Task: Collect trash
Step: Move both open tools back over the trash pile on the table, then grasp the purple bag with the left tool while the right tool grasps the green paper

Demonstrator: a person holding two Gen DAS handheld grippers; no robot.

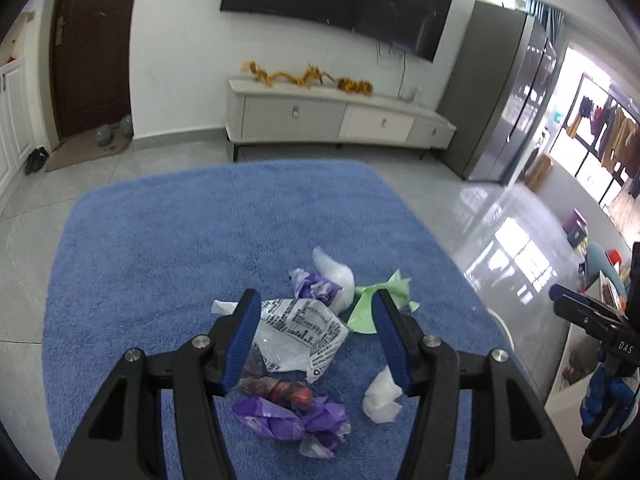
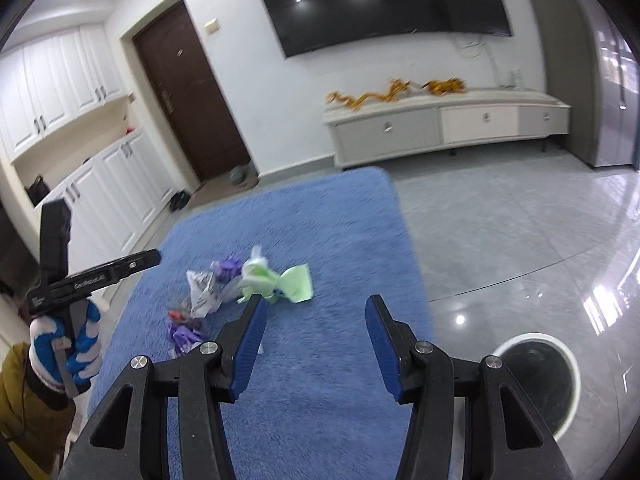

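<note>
Black hand-held gripper [image 2: 316, 344], blue ribbed pads, silver screws, blue-and-white glove [image 2: 64, 352], mustard sleeve [image 2: 20, 392]

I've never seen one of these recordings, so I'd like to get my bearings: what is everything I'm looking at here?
rug: one, blue, on the grey tiled floor
printed wrapper: one, clear with black print, middle of the rug
purple wrappers: two crumpled clumps, one near, one farther back
green paper: one, pale green, right side of the pile
white wads: two, one near right, one at the back
bin: one, white rim, dark inside, on the floor right of the rug
TV: one, black, on the wall
cabinet: one, white, under the TV
door: one, brown
left gripper: black with blue pads, open above the pile
right gripper: same, open, empty
gloved hand: blue and white
</note>
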